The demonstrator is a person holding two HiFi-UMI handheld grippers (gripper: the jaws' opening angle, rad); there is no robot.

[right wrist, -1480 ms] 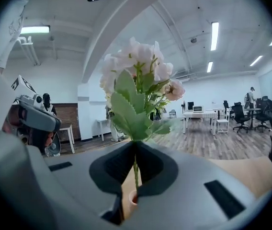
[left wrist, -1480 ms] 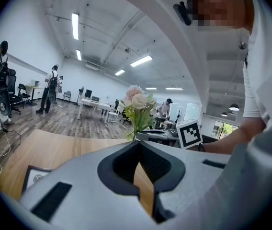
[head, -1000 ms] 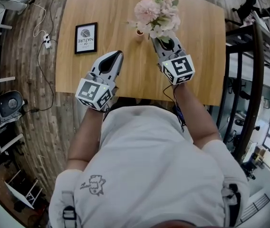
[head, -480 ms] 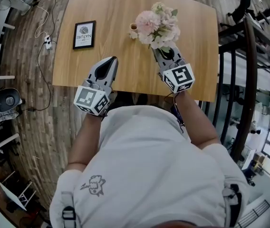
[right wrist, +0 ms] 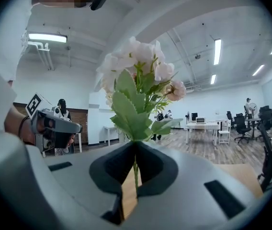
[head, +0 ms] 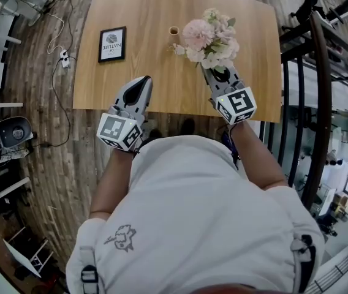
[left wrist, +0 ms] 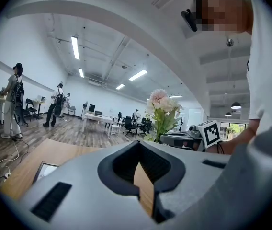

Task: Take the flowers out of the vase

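Note:
A bunch of pale pink and white flowers [head: 209,37] with green leaves is lifted clear of the vase and hangs over the table's right part. My right gripper [head: 211,68] is shut on its thin green stem [right wrist: 135,169], and the blooms [right wrist: 136,71] stand upright above the jaws in the right gripper view. The small tan vase [head: 174,31] stands on the wooden table [head: 162,84], left of the flowers and apart from them. My left gripper [head: 144,79] is shut with nothing in it, above the table's near edge; its jaws [left wrist: 138,143] meet at the tips.
A black-framed picture [head: 113,43] lies flat on the table's left part. A dark metal rack [head: 321,72] stands close to the table's right edge. Cables and a plug strip [head: 64,57] lie on the floor at the left. People stand by far desks [left wrist: 14,99].
The right gripper has carried the flowers to the right and nearer to me, away from the vase, which now stands alone. The left gripper has drawn back toward the near table edge.

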